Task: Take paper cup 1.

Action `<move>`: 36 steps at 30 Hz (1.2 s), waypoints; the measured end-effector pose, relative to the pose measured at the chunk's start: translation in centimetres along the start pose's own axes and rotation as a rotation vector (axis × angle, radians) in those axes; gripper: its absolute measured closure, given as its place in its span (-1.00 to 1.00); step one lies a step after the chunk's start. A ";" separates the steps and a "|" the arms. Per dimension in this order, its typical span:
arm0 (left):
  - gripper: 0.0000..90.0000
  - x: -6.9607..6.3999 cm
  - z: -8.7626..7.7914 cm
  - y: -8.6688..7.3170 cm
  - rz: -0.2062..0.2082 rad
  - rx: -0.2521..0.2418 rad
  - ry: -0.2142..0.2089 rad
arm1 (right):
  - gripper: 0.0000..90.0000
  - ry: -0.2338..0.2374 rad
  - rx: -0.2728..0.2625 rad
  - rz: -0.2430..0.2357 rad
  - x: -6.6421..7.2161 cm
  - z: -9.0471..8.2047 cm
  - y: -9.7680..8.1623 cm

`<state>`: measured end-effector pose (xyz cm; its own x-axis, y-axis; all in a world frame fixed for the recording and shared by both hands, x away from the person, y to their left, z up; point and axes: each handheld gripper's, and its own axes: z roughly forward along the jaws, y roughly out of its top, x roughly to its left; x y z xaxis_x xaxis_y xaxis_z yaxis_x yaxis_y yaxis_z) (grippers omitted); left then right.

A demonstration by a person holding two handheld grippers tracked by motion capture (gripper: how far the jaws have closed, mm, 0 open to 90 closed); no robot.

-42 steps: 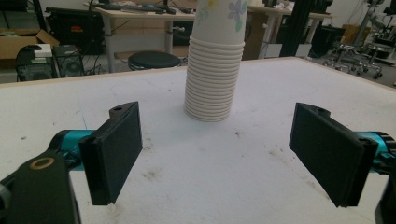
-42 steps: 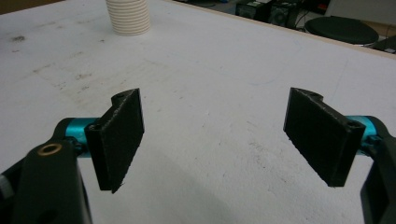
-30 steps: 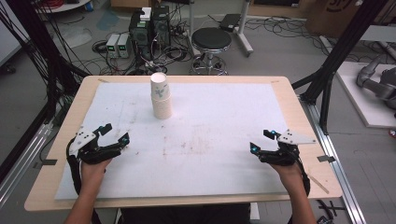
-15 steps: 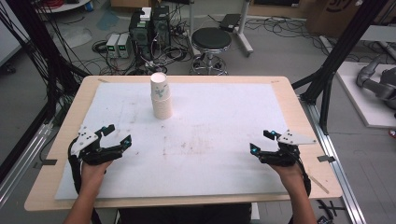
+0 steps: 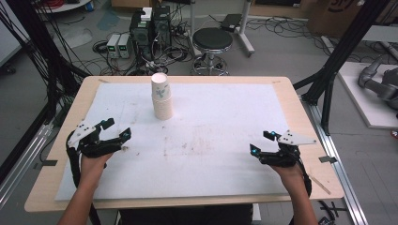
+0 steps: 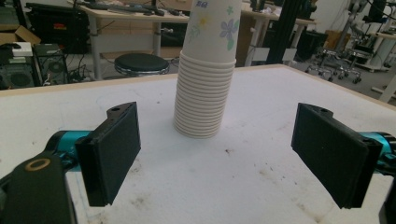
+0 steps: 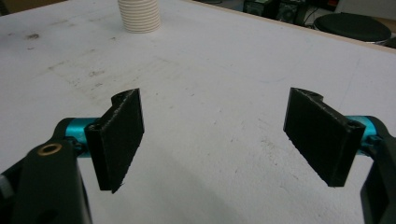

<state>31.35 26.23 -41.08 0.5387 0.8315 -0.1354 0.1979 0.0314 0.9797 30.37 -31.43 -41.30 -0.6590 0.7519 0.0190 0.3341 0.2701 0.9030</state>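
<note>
Both grippers are resting low on the table (image 5: pixel 225 93), left gripper (image 5: pixel 116 129) lower left with fingers just spreading wider (nothing between), right gripper (image 5: pixel 263 142) lower right also released; the cup stack (image 5: pixel 161 96) is standing upright, upper middle, floral on top.

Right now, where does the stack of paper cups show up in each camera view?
High view: the stack of paper cups stands upright at the far centre-left of the white mat.
Left gripper view: top centre, straight ahead between the two pads.
Right gripper view: only its base, top left edge.
Shared landmark: the round black stool behind the table.
</note>
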 end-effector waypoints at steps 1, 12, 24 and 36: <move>-0.65 0.0 0.3 0.7 0.016 0.001 -0.013 | -0.54 0.002 -0.001 -0.005 0.0 0.0 0.0; -0.65 -0.1 3.2 4.6 0.017 -0.001 -0.057 | -0.54 0.007 -0.002 -0.002 0.2 -0.1 0.2; -0.65 0.0 7.5 7.7 0.055 0.043 -0.074 | -0.54 0.012 -0.001 -0.004 0.1 0.0 0.2; -0.65 -0.2 11.7 9.6 0.069 0.083 -0.078 | -0.54 0.014 -0.005 -0.002 0.1 -0.1 0.2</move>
<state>42.75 19.88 -33.35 0.6148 0.7844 -0.0823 0.2231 -0.0729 0.9721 30.34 -31.37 -41.07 -0.6688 0.7431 0.0233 0.3294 0.2680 0.9053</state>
